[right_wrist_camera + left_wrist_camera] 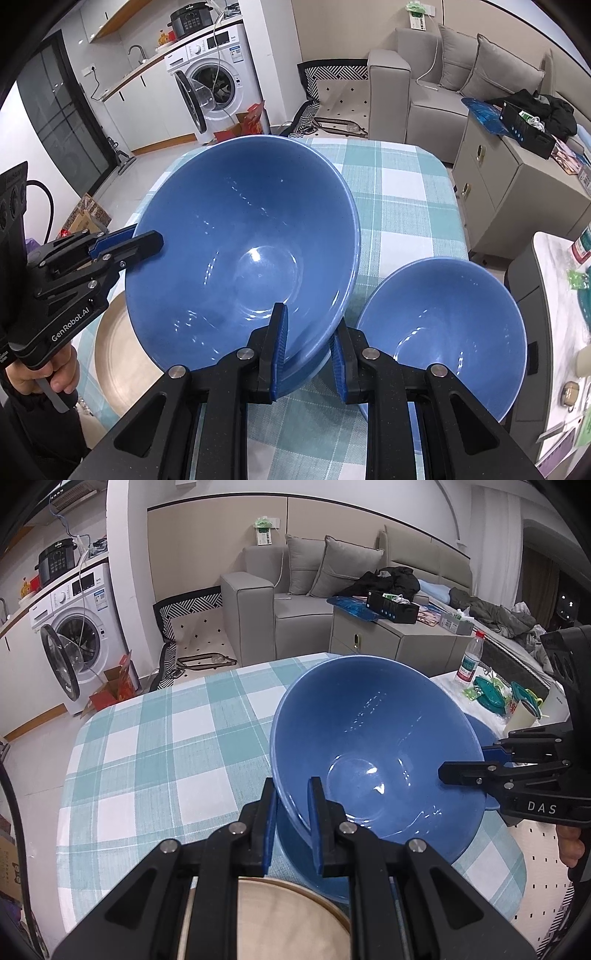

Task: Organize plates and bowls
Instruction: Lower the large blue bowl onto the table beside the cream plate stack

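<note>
A large blue bowl point(376, 746) point(240, 240) is held tilted above the checked tablecloth point(155, 746). My left gripper point(293, 823) is shut on its near rim; it shows at the left of the right wrist view point(131, 243). My right gripper point(308, 354) straddles the opposite rim with a small gap at the outer finger; it shows in the left wrist view point(469, 764). A smaller blue bowl point(443, 332) stands on the table to the right. A beige plate point(291, 919) point(118, 362) lies under the left gripper.
A side table point(517, 716) at the right holds a water bottle point(470, 657), teal dishes and a cup. A grey cabinet point(517, 184), a sofa and a washing machine point(74, 627) stand beyond the table's far edge.
</note>
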The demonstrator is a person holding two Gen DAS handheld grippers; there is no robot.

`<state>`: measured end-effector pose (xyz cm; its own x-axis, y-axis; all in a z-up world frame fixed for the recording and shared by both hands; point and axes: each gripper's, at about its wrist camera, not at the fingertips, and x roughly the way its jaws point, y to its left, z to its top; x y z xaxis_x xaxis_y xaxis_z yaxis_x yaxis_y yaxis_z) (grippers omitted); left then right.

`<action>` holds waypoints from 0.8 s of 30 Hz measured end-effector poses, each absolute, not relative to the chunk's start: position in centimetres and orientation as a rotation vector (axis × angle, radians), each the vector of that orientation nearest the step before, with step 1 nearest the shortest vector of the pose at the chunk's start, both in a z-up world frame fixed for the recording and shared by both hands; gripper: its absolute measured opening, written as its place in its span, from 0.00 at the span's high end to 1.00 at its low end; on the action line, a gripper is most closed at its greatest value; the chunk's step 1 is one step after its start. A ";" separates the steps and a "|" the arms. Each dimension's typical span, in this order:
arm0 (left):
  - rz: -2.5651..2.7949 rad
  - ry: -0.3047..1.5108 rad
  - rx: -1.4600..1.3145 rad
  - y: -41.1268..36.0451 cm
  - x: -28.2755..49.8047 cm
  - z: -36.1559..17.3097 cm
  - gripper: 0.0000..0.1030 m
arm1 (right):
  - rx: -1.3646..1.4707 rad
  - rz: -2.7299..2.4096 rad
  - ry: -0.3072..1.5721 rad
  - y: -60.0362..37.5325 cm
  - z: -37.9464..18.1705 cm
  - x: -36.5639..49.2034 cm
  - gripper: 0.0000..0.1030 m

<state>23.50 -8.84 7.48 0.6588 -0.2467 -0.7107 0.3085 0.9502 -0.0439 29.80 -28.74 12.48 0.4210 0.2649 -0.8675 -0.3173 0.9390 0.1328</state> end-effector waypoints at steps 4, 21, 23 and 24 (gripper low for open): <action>-0.319 0.796 0.084 -8.9 23.4 7.3 0.87 | -0.052 0.365 1.087 -28.8 12.1 29.6 0.79; -0.319 0.825 0.089 -8.8 23.0 6.0 0.87 | -0.082 0.351 1.118 -28.3 11.4 29.3 0.79; -0.321 0.833 0.085 -8.7 23.1 5.8 0.87 | -0.090 0.350 1.127 -28.2 11.4 29.4 0.79; -0.321 0.837 0.084 -8.7 23.1 5.8 0.87 | -0.093 0.351 1.132 -28.1 11.3 29.4 0.79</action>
<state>23.14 -8.65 5.75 0.6245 -0.2461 -0.7412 0.3117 0.9487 -0.0524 29.42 -28.11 11.29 0.3768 0.2271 -0.8980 -0.3204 0.9416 0.1037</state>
